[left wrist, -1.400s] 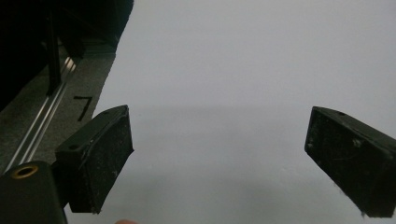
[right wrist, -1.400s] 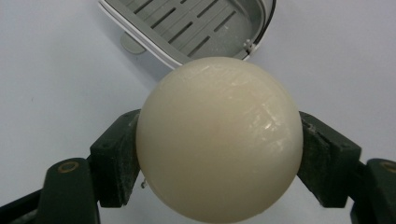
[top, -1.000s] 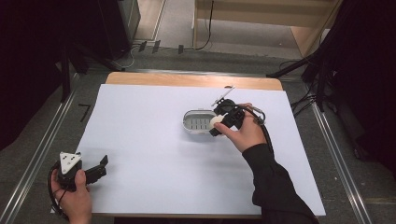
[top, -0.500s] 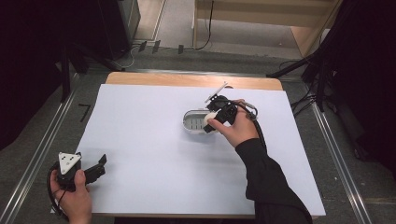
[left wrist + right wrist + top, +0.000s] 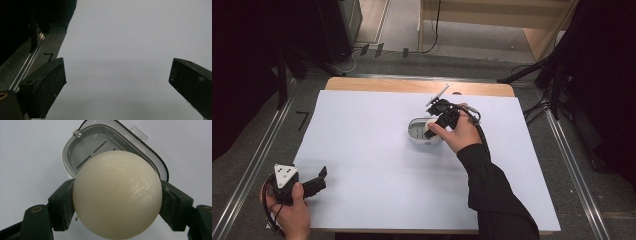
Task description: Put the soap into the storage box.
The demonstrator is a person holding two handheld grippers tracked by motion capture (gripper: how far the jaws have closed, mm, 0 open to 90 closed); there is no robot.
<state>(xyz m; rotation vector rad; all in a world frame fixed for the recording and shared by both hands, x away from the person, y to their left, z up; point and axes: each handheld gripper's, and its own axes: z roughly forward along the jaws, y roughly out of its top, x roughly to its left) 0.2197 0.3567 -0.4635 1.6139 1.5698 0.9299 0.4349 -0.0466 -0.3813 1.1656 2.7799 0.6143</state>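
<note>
Your right tool (image 5: 117, 202) pinches a cream ball (image 5: 117, 194) between both jaws, held just above the open grey box (image 5: 420, 131) near the middle of the desk (image 5: 362, 150), perhaps touching its rim. Your left tool (image 5: 117, 82) stands spread at the near left corner.

We're looking at a lab-style recording rig, not a home: a table (image 5: 362, 85) covered with a plain white sheet (image 5: 377, 165), with black curtains (image 5: 247, 60) at the left and right frame edges. Metal floor rails (image 5: 257, 165) flank the table, cables (image 5: 432, 30) trail at top centre, and a wooden bench (image 5: 532, 30) sits upper right.
</note>
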